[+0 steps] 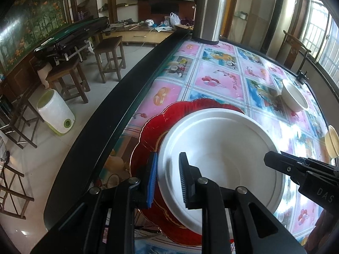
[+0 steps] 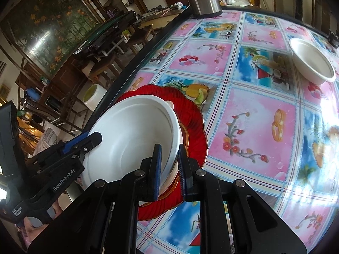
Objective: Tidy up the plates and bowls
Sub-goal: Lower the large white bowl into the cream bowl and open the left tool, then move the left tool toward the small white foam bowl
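A large white bowl (image 1: pixel 222 146) sits on a red scalloped plate (image 1: pixel 152 127) near the table's left edge. My left gripper (image 1: pixel 167 180) straddles the bowl's near-left rim, one finger inside, one outside, closed on it. My right gripper (image 2: pixel 169 169) grips the bowl's (image 2: pixel 131 131) right rim the same way, over the red plate (image 2: pixel 190 131). Each gripper shows in the other's view: the right gripper (image 1: pixel 296 169) and the left gripper (image 2: pixel 84 144). A second white bowl (image 2: pixel 311 61) stands at the far right, also in the left wrist view (image 1: pixel 294 97).
A steel thermos (image 1: pixel 209 10) stands at the table's far edge. A small cream dish (image 1: pixel 331 141) sits at the right edge. The table (image 2: pixel 260 127) has a glossy pink-and-blue patterned cloth. Wooden stools (image 1: pixel 110 57) and a white bin (image 1: pixel 55 112) stand on the floor to the left.
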`<move>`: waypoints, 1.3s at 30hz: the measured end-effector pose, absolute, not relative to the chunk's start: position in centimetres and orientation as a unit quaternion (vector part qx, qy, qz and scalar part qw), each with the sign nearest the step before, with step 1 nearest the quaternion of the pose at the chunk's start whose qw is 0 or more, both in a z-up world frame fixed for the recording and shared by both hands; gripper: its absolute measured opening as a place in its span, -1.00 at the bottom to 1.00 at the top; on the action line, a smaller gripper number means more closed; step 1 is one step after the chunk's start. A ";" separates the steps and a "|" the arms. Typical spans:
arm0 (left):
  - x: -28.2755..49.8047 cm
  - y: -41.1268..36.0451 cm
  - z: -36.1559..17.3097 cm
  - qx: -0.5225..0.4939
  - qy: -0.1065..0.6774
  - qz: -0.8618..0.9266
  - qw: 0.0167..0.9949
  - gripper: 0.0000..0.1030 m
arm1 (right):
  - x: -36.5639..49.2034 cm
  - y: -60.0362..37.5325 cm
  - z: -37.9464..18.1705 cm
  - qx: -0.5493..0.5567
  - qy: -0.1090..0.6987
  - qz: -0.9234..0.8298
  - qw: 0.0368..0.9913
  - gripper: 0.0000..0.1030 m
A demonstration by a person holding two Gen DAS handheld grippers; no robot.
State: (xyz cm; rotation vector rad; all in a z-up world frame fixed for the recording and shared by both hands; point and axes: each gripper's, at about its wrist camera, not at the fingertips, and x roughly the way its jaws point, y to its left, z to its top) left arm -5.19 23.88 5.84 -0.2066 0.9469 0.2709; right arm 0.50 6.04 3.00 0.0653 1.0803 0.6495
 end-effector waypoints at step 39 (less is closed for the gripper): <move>0.3 5.2 8.8 -0.033 0.401 0.014 0.915 0.45 | -1.0 -18.2 7.2 0.153 0.427 0.134 0.881 -0.33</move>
